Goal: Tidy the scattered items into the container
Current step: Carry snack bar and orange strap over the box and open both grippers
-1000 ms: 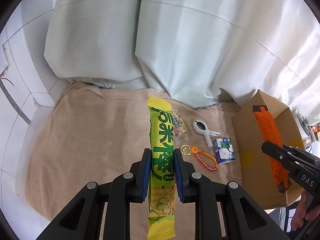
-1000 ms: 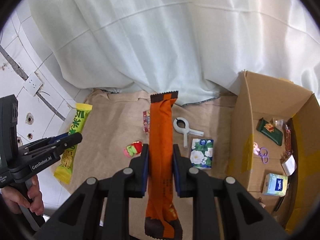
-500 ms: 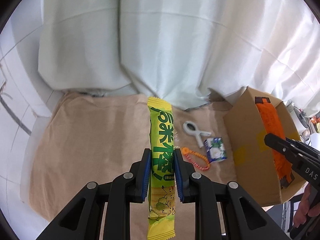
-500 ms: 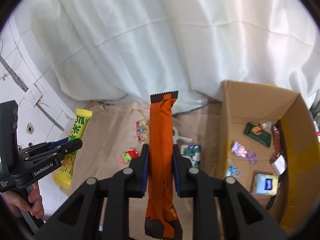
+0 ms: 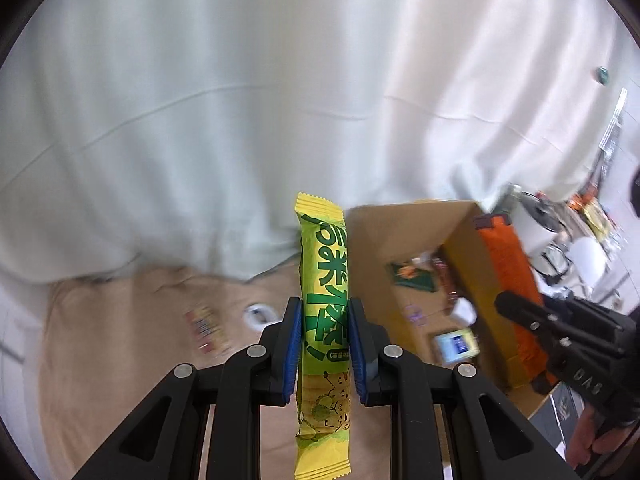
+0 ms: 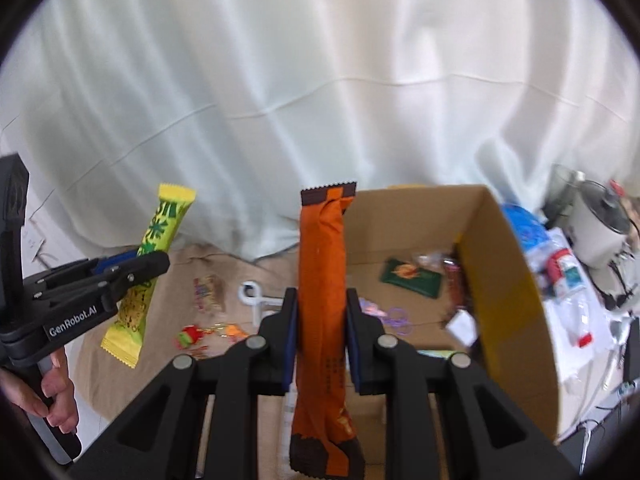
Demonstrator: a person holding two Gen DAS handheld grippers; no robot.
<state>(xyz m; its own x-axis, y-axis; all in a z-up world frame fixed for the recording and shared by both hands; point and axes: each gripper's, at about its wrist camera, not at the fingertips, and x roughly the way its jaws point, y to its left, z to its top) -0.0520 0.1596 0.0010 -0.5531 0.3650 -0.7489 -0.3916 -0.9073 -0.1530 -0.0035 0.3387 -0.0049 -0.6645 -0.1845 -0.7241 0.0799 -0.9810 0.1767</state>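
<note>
Yellow-green wrapper first: my left gripper (image 5: 324,344) has its fingers clamped on the green bar (image 5: 325,300) about mid-length, the pack standing along the fingers with both crimped ends free. In the right wrist view it hangs above the left part of the bench (image 6: 132,376), not yet over the box (image 6: 508,280).

Below and between the two grippers, loose things lie on the tan cloth: a small candy pack (image 6: 206,290), a white clip (image 6: 254,298) and a red-green toy (image 6: 188,336) beside an orange chain, all blurred.

My right gripper (image 6: 320,340) is closed on the orange bar (image 6: 322,264), also held mid-length, its dark top seam level with the box's near-left corner. The box stands at the right, open, with a dark green packet (image 6: 412,276), a purple trinket and other small things on its floor.

I judge both bars light and fairly stiff along their length, but the film is slick and crinkly, so a grip across the filled middle suits them; the flat end seams would slip or fold. Dropping them should do no harm.
</note>
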